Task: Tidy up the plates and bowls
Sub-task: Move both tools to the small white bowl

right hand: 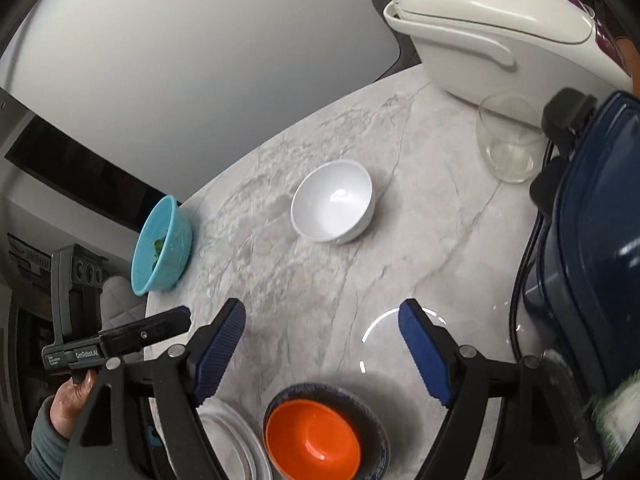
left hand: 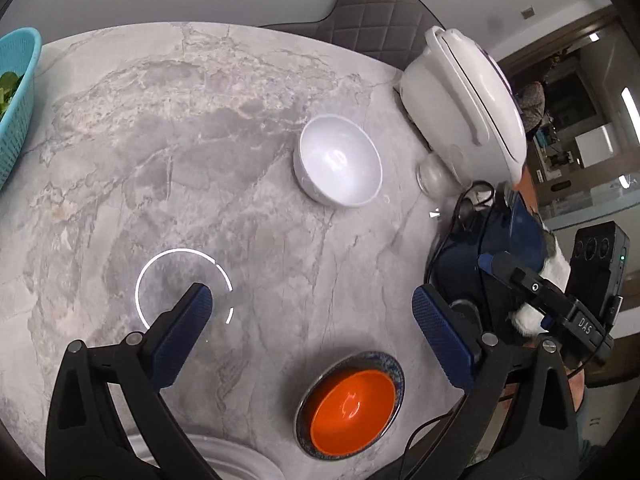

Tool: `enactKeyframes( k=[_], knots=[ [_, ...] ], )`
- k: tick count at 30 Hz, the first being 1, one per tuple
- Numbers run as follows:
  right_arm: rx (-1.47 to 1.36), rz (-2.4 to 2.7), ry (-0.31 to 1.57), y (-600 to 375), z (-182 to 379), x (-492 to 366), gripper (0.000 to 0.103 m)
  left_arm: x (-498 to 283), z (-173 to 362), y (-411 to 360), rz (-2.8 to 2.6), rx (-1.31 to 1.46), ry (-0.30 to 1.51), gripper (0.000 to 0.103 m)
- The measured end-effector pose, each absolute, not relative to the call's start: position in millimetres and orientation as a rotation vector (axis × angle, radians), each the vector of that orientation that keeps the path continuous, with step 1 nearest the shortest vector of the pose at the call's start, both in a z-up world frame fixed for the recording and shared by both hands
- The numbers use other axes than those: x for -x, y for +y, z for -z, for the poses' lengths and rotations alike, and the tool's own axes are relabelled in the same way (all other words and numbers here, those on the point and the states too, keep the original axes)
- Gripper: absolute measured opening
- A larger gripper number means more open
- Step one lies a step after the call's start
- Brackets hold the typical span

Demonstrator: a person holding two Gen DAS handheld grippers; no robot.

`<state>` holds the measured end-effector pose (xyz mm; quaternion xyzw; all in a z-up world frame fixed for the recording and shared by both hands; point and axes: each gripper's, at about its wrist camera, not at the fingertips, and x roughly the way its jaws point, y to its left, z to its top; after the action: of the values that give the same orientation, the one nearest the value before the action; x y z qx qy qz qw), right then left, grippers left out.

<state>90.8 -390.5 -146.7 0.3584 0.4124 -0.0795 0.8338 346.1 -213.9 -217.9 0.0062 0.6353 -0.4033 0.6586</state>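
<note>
An orange bowl (left hand: 351, 411) (right hand: 312, 438) sits nested inside a dark blue patterned bowl (left hand: 396, 372) (right hand: 374, 416) at the near edge of the marble table. A white bowl (left hand: 338, 160) (right hand: 333, 202) stands alone further out on the table. Stacked white plates (left hand: 232, 458) (right hand: 236, 440) lie left of the nested bowls. My left gripper (left hand: 310, 310) hangs open above the table with nothing between its fingers. My right gripper (right hand: 320, 332) is also open and empty, just above the orange bowl. Each gripper shows in the other's view, the right gripper (left hand: 520, 276) and the left gripper (right hand: 160, 326).
A white rice cooker (left hand: 464, 100) (right hand: 500, 36) stands at the far right with a clear glass (left hand: 434, 178) (right hand: 510, 142) before it. A dark blue appliance (right hand: 596, 248) with a black cord lines the right edge. A turquoise colander (left hand: 18, 96) (right hand: 162, 244) with greens sits left. A quilted chair (left hand: 372, 12) is behind.
</note>
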Motion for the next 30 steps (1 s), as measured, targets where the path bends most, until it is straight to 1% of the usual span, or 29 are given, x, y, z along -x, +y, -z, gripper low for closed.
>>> enactKeyframes(
  k=[3,8,11,12,13,15,20,22,24,27,30],
  knots=[
    [-0.78,0.197,0.889,-413.8,153.6,-118.5,0.081,-365.6,226.3,-239.1,0.918,-0.05,1.414,0.101],
    [-0.863,0.246,0.911,-449.1,179.9,-152.1,0.079,-392.1,258.1,-275.2,0.919,-0.101,1.405,0.101],
    [-0.89,0.251,0.941,-459.9,197.6,-170.8,0.079,-402.1,278.3,-290.5,0.925,-0.114,1.407,0.098],
    [-0.9,0.245,0.945,-461.8,202.7,-175.6,0.079,-404.4,284.8,-296.2,0.937,-0.119,1.416,0.093],
    [-0.911,0.237,0.951,-462.8,208.2,-179.2,0.079,-406.1,291.4,-300.6,0.946,-0.119,1.424,0.085],
    [-0.934,0.224,0.972,-464.9,219.8,-187.9,0.078,-409.5,302.4,-309.8,0.969,-0.119,1.45,0.078],
    [-1.007,0.165,1.013,-470.7,246.7,-202.9,0.063,-418.8,327.2,-324.8,0.986,-0.132,1.486,0.078],
    [-0.999,0.153,1.019,-470.3,251.1,-205.6,0.061,-422.9,335.6,-327.0,0.998,-0.116,1.505,0.065],
    [-0.986,0.15,1.026,-471.5,254.9,-208.8,0.057,-426.5,342.5,-328.8,1.015,-0.094,1.522,0.057],
    [-1.007,0.154,1.036,-476.1,262.4,-211.5,0.056,-426.8,348.9,-334.0,1.037,-0.09,1.535,0.049],
    [-1.013,0.156,1.049,-478.8,267.6,-214.3,0.055,-425.3,351.8,-339.5,1.068,-0.083,1.546,0.033]
  ],
)
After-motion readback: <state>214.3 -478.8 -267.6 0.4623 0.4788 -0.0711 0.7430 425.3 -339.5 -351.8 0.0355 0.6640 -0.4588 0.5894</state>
